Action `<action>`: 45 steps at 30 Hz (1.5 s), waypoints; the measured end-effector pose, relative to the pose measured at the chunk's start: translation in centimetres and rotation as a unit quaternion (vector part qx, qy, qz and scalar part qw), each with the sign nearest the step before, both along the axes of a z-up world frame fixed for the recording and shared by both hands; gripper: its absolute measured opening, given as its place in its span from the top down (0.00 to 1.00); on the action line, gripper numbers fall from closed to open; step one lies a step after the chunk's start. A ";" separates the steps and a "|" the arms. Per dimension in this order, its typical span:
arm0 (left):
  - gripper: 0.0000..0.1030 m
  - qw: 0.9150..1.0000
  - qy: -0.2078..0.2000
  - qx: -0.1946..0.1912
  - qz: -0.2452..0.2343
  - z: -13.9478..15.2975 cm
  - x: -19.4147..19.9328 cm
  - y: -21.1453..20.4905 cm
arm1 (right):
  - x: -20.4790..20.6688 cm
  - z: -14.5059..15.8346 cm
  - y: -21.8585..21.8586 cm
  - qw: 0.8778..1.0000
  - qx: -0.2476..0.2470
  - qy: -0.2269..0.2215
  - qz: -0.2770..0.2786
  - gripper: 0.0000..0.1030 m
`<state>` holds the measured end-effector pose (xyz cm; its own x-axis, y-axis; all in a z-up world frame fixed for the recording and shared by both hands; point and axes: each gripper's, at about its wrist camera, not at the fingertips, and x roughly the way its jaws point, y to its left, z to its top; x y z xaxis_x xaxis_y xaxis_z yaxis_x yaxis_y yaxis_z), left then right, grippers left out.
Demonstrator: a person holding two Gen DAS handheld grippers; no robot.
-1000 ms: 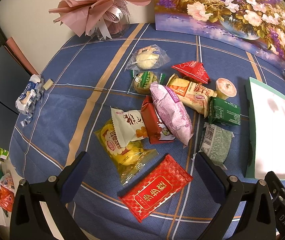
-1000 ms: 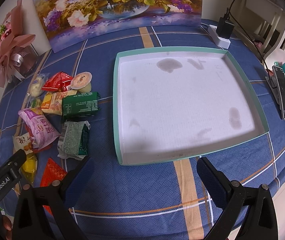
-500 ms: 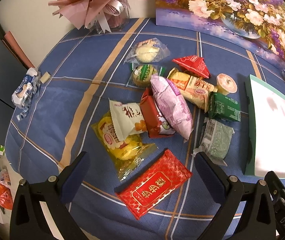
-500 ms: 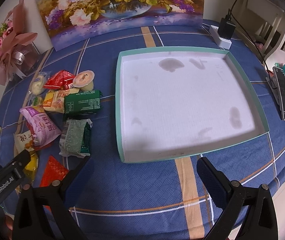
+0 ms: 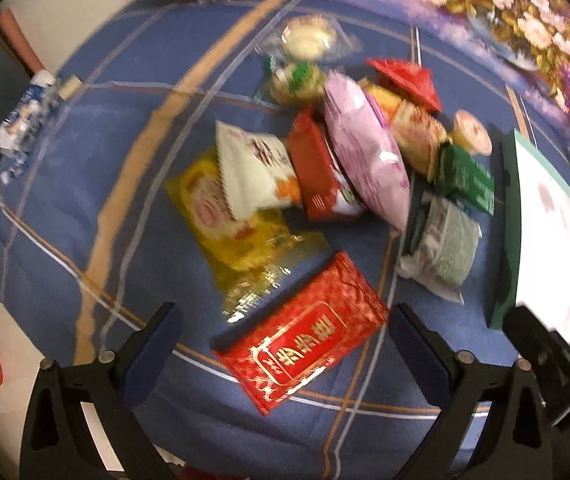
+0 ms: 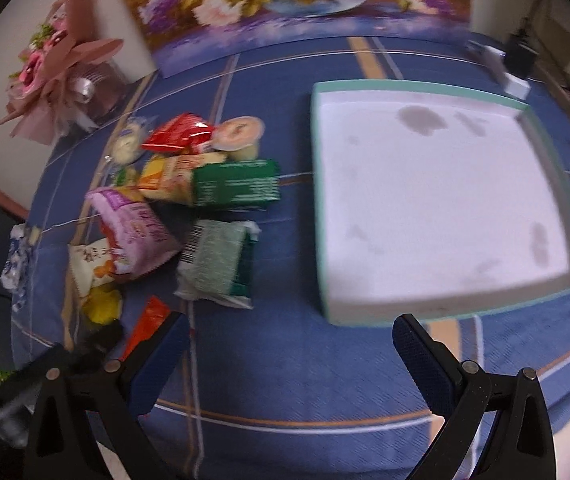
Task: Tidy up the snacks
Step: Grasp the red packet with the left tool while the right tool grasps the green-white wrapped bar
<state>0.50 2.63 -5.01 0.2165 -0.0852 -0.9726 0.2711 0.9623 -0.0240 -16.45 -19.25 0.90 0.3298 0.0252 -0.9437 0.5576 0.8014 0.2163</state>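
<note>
- Hovering over red foil packet (image 5: 303, 334) with left gripper (image 5: 285, 336), jaws spread wide with nothing touching the pads; having just narrowed a little, packet lying on the cloth below and between them.
- Lying flat at near edge of snack pile on blue tablecloth (image 5: 97, 184), just beside yellow bag (image 5: 229, 224), well apart from tray.
- Running long axis diagonally in left wrist view, low left to upper right; upper right corner pointing toward pale green packet (image 5: 443, 250) and teal tray (image 6: 437, 208).
- Waiting empty, that tray, white floor bare, right of the pile.
- Holding right gripper (image 6: 291, 354) wide apart over bare cloth in front of tray, gripping nothing.
- Risking: jaws closing along the diagonal instead of across the short side, so packet skidding or buckling.
- Risking: slick foil, thin and flat, pads scraping cloth and missing the edge.
- Risking: left finger catching the yellow bag's crinkled corner, dragging it too.
- Blurring heavily in both views, so possibly overlapping packet and yellow bag, hard to confirm.
</note>
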 end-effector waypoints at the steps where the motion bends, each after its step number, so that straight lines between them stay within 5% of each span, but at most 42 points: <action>1: 0.06 1.000 0.012 0.000 -0.009 -0.5 0.1 -0.3 | 0.4 -0.1 0.1 1.000 0.007 -0.003 0.002 0.04; 6: 0.06 0.998 0.030 0.004 -0.049 -1.3 -0.1 -1.4 | 1.9 -1.2 -0.2 0.999 0.046 -0.010 0.005 0.05; 17: 0.08 0.992 0.044 0.022 -0.117 -4.5 -0.4 -3.9 | 5.4 -2.8 0.9 0.998 0.049 0.006 0.035 0.17; 22: 0.26 0.990 0.070 0.031 -0.121 -6.9 -0.3 -4.4 | 7.0 -3.9 1.8 0.997 0.043 0.025 0.052 0.19; 30: 0.36 0.993 0.050 0.026 -0.106 -8.3 -0.1 -5.5 | 8.5 -6.2 2.4 0.996 0.041 0.050 0.064 0.19; 39: 0.39 0.995 0.027 0.019 -0.096 -8.5 -0.9 -6.7 | 11.1 -6.9 3.9 0.994 -0.024 0.061 0.084 0.19; 45: 0.39 0.996 0.021 0.022 -0.086 -6.9 -0.5 -5.9 | 11.9 -7.0 5.1 0.991 -0.071 0.066 0.096 0.36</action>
